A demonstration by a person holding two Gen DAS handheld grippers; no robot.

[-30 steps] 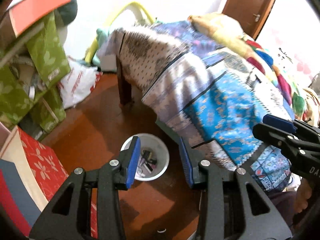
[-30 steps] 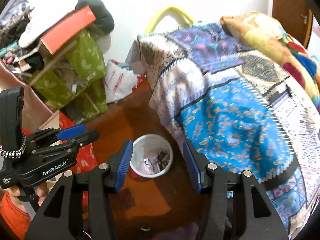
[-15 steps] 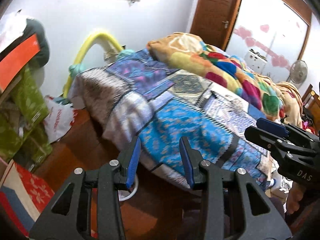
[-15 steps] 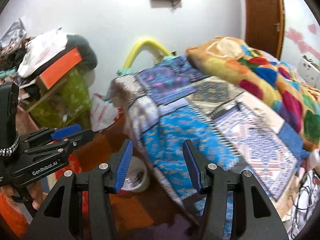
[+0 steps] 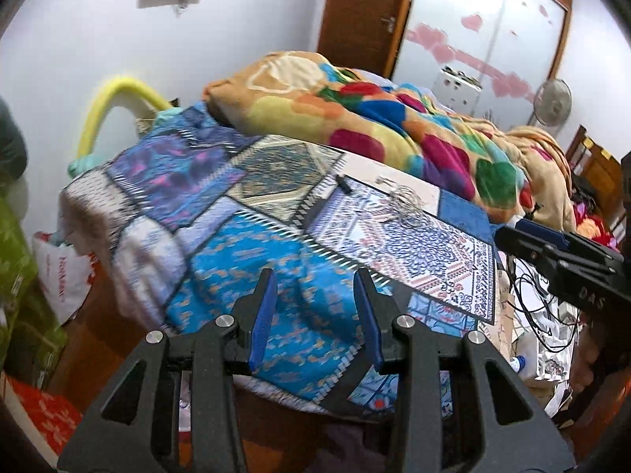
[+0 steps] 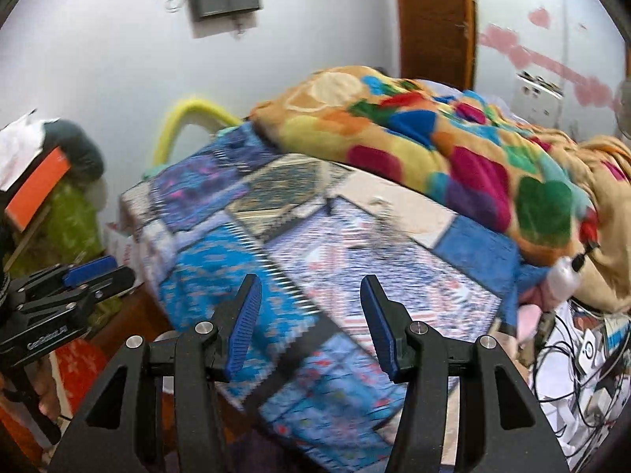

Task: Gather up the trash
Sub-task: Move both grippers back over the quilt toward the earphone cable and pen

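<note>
My left gripper (image 5: 315, 307) is open and empty, held over the near edge of the bed's patchwork cover (image 5: 244, 244). My right gripper (image 6: 311, 315) is open and empty, also above the cover (image 6: 221, 276). On the cover lie a small dark object (image 5: 344, 183) and a tangle of thin wire or clear scraps (image 5: 406, 203); they show blurred in the right wrist view (image 6: 378, 216). The right gripper shows at the right edge of the left wrist view (image 5: 552, 252); the left one shows at the left of the right wrist view (image 6: 71, 287). No bin is in view.
A bright multicoloured blanket (image 5: 374, 118) is heaped on the far side of the bed. Cables and clutter (image 6: 583, 354) lie at the right. A white plastic bag (image 5: 63, 272), green boxes (image 6: 67, 220) and a yellow hoop (image 5: 114, 94) stand at the left by the wall.
Both grippers have tilted up from the floor and its white bin to the top of the bed. The bin has gone out of view. Both stay open.
</note>
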